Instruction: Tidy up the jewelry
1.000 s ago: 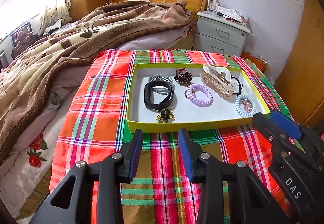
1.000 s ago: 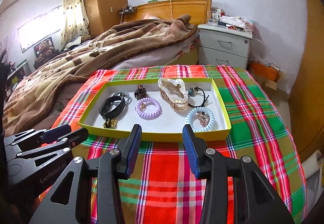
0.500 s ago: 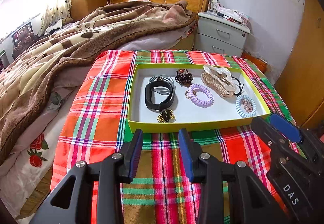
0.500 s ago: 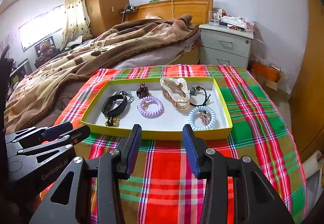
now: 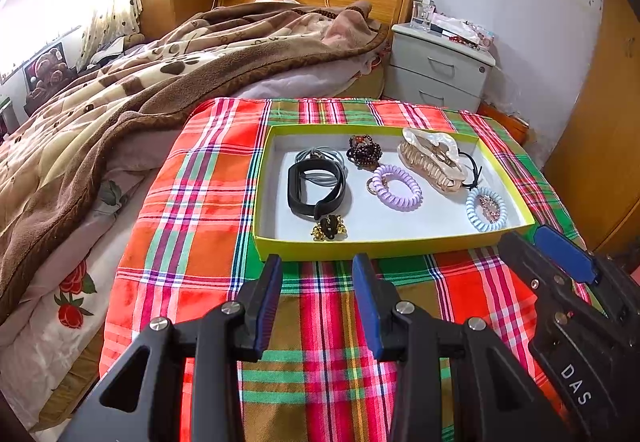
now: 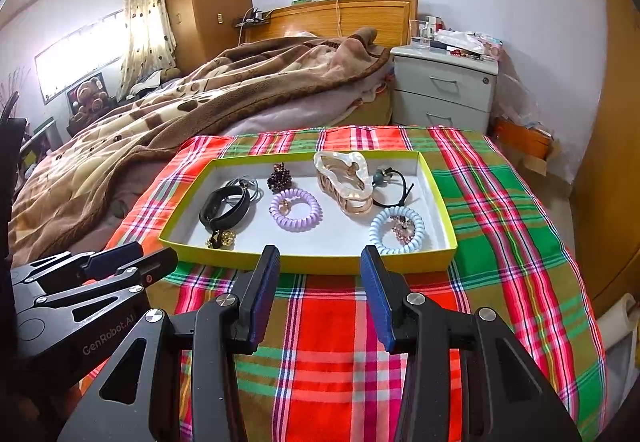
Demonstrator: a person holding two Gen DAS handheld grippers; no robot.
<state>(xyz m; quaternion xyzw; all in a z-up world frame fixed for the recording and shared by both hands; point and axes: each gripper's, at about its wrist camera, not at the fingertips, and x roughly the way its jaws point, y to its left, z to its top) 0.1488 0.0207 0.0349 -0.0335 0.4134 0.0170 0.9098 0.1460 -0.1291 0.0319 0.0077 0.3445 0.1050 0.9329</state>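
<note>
Left gripper (image 5: 316, 276): fingers apart, holding nothing, lower centre of frame, level above plaid cloth (image 5: 192, 202), short of tray. Right gripper (image 6: 320, 266): same, fingers apart, empty. One yellow-rimmed tray (image 6: 320, 262) mid-frame; inside: one hair claw (image 6: 344, 182), one black band (image 6: 224, 206), two coil ties, purple (image 6: 296, 209) and blue (image 6: 396, 230).

A tray (image 5: 372, 248) sits on the cloth-covered surface (image 5: 192, 210), beside the bed (image 5: 120, 90) on its left. A nightstand (image 5: 440, 70) stands behind. In the tray, a wristband (image 5: 316, 190) lies left, a coil tie (image 5: 398, 192) middle, a hair claw (image 5: 432, 158) right.
</note>
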